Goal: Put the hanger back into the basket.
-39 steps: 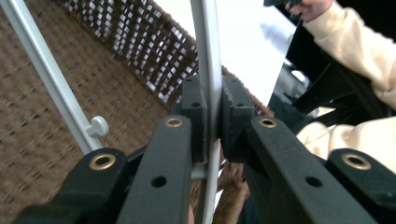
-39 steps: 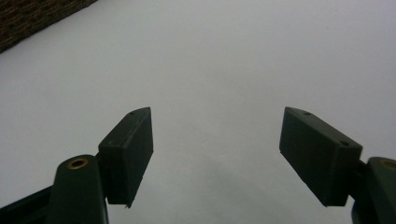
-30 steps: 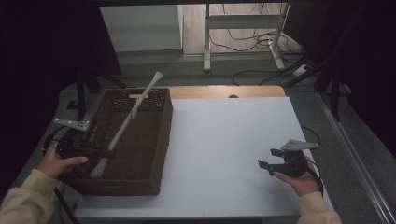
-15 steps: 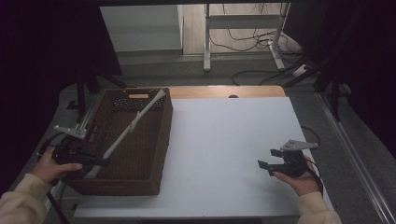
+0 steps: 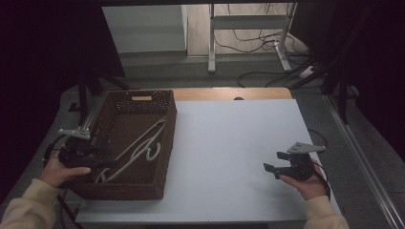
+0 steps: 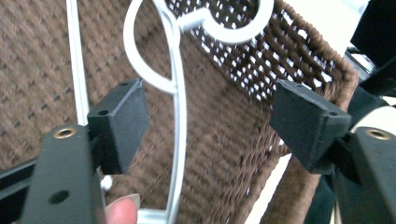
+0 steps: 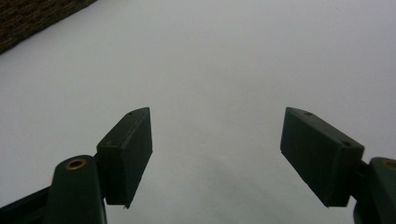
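A white plastic hanger (image 5: 143,140) lies flat on the floor of a brown wicker basket (image 5: 165,143) on the left side of the table. My left gripper (image 5: 109,164) reaches over the basket's near left rim. In the left gripper view its jaws stand wide open, and the hanger's (image 6: 180,116) hook and neck run between them without touching either pad. My right gripper (image 5: 272,161) hovers low over the white table top (image 5: 229,143) at the right, open, with nothing between its jaws (image 7: 215,149).
The basket's far wall has a handle slot (image 5: 141,98). A wooden table edge (image 5: 229,93) runs behind the white sheet. A metal frame (image 5: 81,125) stands left of the basket. Cables and stand legs (image 5: 248,43) lie on the floor beyond.
The hanger, held slanted up out of the basket a second ago, has come down flat inside it. My left gripper has opened and let it go. The right gripper has stayed put.
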